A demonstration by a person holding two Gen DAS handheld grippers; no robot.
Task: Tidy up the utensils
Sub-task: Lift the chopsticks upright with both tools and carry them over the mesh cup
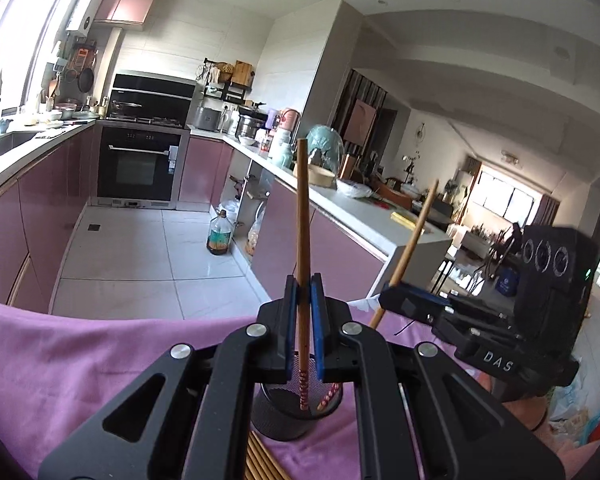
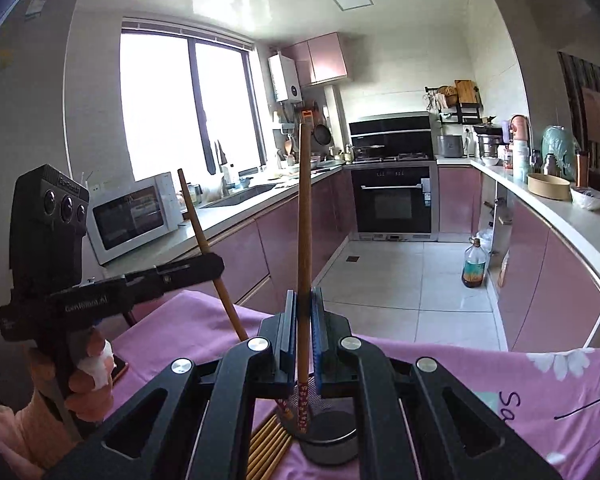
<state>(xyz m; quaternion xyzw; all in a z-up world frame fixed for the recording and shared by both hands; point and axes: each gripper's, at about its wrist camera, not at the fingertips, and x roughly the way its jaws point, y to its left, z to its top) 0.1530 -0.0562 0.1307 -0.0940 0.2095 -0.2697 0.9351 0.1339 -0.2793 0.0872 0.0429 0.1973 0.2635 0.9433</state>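
My left gripper [image 1: 303, 296] is shut on a brown chopstick [image 1: 302, 216] held upright, its patterned tip inside a black mesh holder [image 1: 288, 412] on the purple cloth. My right gripper [image 2: 304, 312] is shut on another brown chopstick [image 2: 304, 216], also upright, its patterned tip in the same black mesh holder [image 2: 332, 440]. Each gripper shows in the other's view: the right one [image 1: 396, 300] with its chopstick [image 1: 414, 236], the left one [image 2: 204, 266] with its chopstick [image 2: 204, 240]. Several more chopsticks [image 1: 260, 460] lie flat beside the holder, also in the right wrist view [image 2: 270, 448].
The purple cloth [image 1: 80, 364] covers the table. Beyond its edge is a tiled kitchen floor [image 1: 140, 256], pink cabinets, an oven [image 2: 392, 200], a microwave [image 2: 132, 216] and an oil bottle [image 1: 219, 236]. A phone [image 2: 118, 368] lies near the left hand.
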